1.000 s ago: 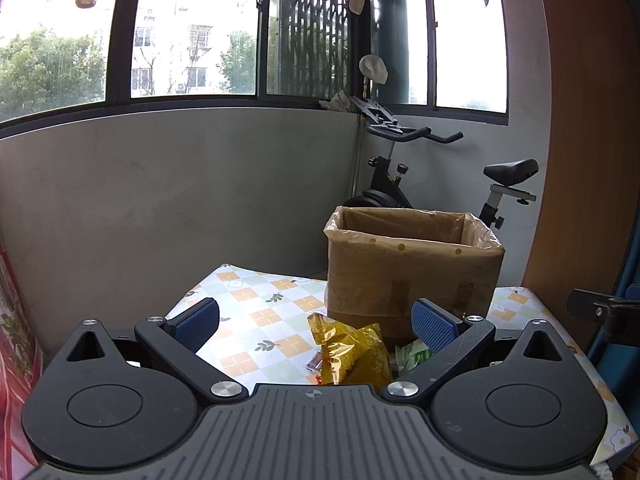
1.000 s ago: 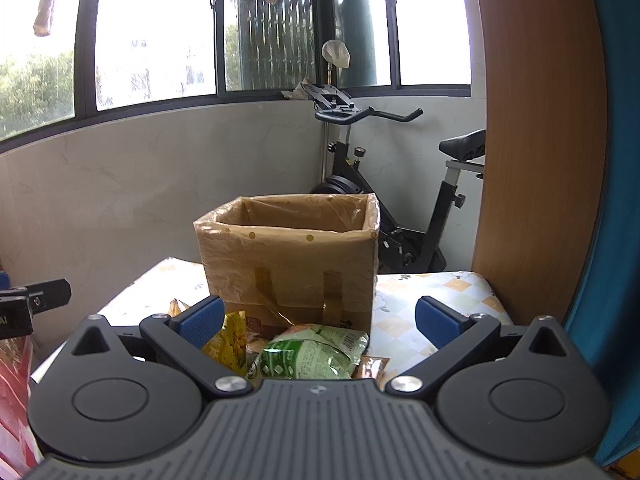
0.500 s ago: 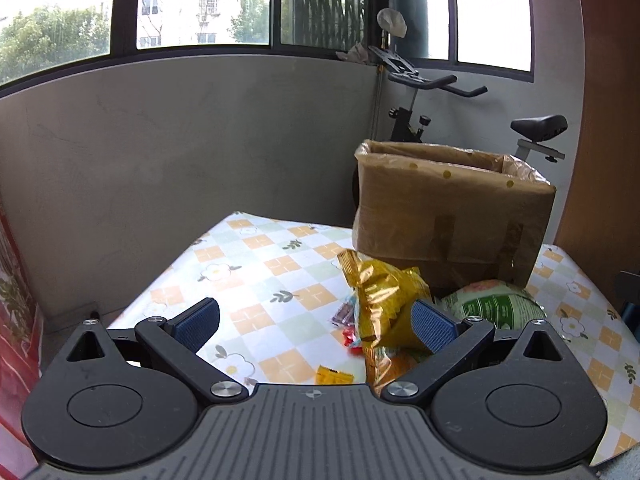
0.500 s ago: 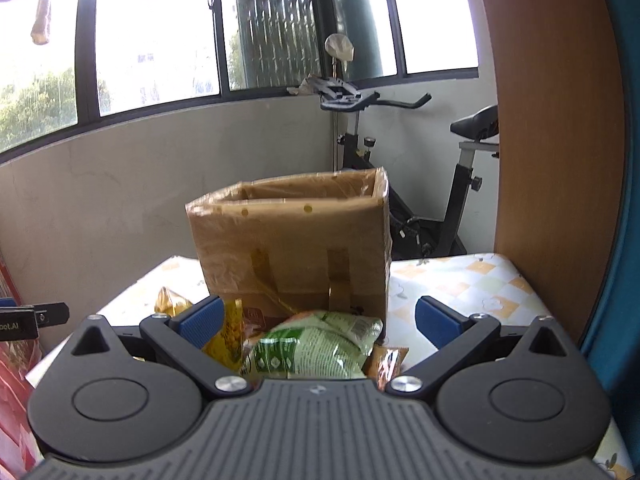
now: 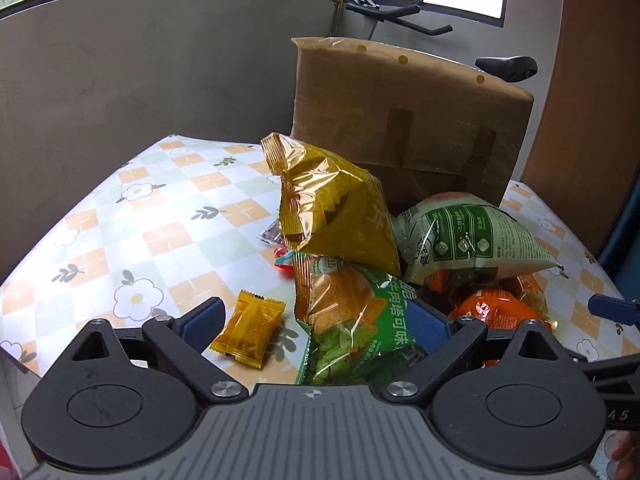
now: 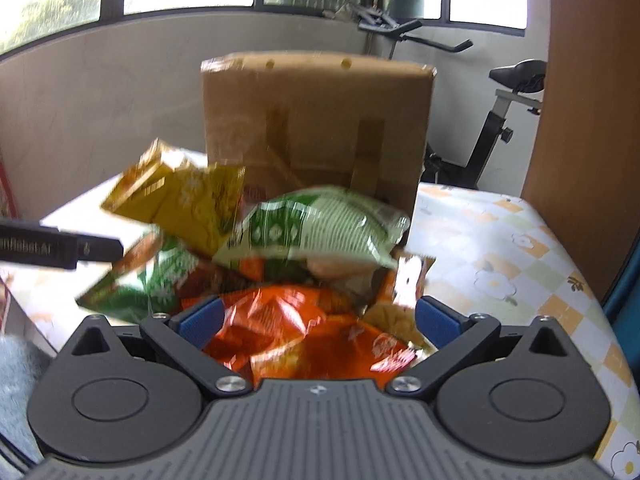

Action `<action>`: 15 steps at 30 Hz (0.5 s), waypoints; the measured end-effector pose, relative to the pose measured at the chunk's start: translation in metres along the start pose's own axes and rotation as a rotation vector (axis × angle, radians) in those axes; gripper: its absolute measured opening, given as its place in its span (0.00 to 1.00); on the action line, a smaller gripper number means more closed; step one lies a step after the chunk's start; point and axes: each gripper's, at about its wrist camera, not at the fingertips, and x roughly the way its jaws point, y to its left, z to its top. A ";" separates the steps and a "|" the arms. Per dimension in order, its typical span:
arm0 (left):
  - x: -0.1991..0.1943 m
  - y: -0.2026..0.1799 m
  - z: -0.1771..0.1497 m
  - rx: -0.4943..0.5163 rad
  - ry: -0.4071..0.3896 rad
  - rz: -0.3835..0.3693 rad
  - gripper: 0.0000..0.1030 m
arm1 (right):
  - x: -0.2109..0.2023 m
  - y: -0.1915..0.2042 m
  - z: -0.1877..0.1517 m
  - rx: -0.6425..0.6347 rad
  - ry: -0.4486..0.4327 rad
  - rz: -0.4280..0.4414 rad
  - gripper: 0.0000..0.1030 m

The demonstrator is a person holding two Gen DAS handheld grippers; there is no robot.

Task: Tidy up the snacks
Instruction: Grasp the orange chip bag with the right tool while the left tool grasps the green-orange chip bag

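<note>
A pile of snack bags lies on the table before a brown cardboard box (image 5: 408, 120), also in the right wrist view (image 6: 316, 128). A yellow bag (image 5: 336, 216) stands on top, a pale green bag (image 5: 468, 240) to its right, a green chip bag (image 5: 352, 320) in front, and orange bags (image 5: 496, 308) low at the right. A small yellow packet (image 5: 250, 326) lies apart at the left. My left gripper (image 5: 316, 326) is open, its fingers astride the green chip bag and small packet. My right gripper (image 6: 318, 320) is open over an orange bag (image 6: 296, 332).
The table has a checked flower-pattern cloth (image 5: 160, 232). A grey wall runs behind it, and an exercise bike (image 6: 508, 112) stands behind the box. A wooden panel (image 6: 588, 100) rises at the right. The left gripper's side (image 6: 56, 248) shows in the right wrist view.
Both grippers have come down and forward toward the snack pile, which now fills the space between their fingers. The right wrist view is blurred by motion. Both stay open.
</note>
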 end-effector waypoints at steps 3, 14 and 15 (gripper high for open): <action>0.006 0.002 -0.005 -0.006 0.017 0.009 0.95 | 0.008 0.005 -0.006 -0.039 0.024 0.010 1.00; 0.010 0.008 -0.010 -0.044 0.044 0.001 0.95 | 0.035 0.028 -0.019 -0.285 0.118 -0.043 0.98; 0.010 0.008 -0.011 -0.044 0.047 0.000 0.95 | 0.038 0.029 -0.020 -0.301 0.117 -0.050 0.98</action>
